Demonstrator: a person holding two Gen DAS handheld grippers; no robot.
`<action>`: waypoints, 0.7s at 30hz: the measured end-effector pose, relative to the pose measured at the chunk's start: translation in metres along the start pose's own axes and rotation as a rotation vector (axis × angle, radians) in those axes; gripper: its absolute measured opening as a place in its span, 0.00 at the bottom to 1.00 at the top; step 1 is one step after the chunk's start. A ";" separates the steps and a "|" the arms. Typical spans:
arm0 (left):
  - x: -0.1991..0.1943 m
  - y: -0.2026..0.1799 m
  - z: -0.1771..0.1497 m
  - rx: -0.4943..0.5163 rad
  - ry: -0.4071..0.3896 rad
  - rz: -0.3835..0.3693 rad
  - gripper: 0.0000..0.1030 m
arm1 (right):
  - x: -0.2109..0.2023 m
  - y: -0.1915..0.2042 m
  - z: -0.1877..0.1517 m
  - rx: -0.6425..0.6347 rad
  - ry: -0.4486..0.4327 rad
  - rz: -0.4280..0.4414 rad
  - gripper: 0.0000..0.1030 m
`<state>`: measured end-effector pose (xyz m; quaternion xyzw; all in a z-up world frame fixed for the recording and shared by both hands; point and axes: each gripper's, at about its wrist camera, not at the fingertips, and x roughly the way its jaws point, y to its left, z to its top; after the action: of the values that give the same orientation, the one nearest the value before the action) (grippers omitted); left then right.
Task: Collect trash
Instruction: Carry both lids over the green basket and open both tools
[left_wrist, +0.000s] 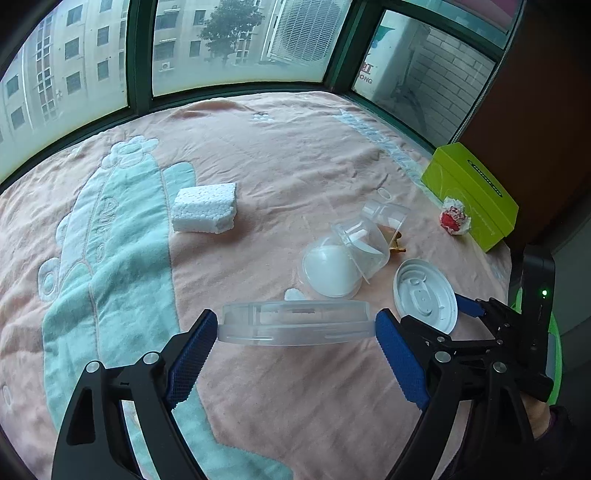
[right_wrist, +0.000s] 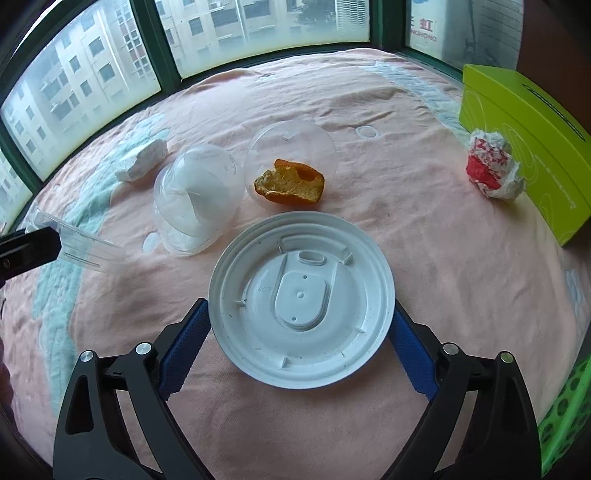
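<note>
My left gripper (left_wrist: 295, 323) is shut on a clear plastic lid (left_wrist: 295, 322), held edge-on above the pink blanket; the lid also shows in the right wrist view (right_wrist: 85, 245). My right gripper (right_wrist: 299, 314) is shut on a white plastic lid (right_wrist: 301, 299), also seen in the left wrist view (left_wrist: 424, 291). Ahead lie clear domed cups (right_wrist: 195, 199), an orange peel (right_wrist: 290, 182), a crumpled red-and-white wrapper (right_wrist: 493, 168) and a white foam block (left_wrist: 204, 208).
A lime-green box (right_wrist: 524, 136) stands at the right edge of the pink and teal blanket (left_wrist: 277, 147). A green perforated basket (right_wrist: 565, 413) shows at the lower right. Windows with dark green frames (left_wrist: 140, 55) run behind the bed.
</note>
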<state>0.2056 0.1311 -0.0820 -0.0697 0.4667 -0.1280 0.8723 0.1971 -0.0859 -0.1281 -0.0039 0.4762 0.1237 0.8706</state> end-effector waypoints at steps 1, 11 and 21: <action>-0.001 -0.002 0.000 0.001 -0.002 -0.002 0.81 | -0.003 -0.001 -0.001 0.006 -0.003 0.006 0.89; -0.022 -0.031 -0.003 0.038 -0.036 -0.029 0.81 | -0.052 -0.015 -0.017 0.059 -0.043 0.031 0.88; -0.041 -0.079 -0.010 0.092 -0.063 -0.075 0.81 | -0.115 -0.045 -0.049 0.133 -0.109 -0.006 0.88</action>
<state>0.1632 0.0669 -0.0361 -0.0509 0.4298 -0.1795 0.8834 0.1067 -0.1602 -0.0644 0.0592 0.4351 0.0894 0.8940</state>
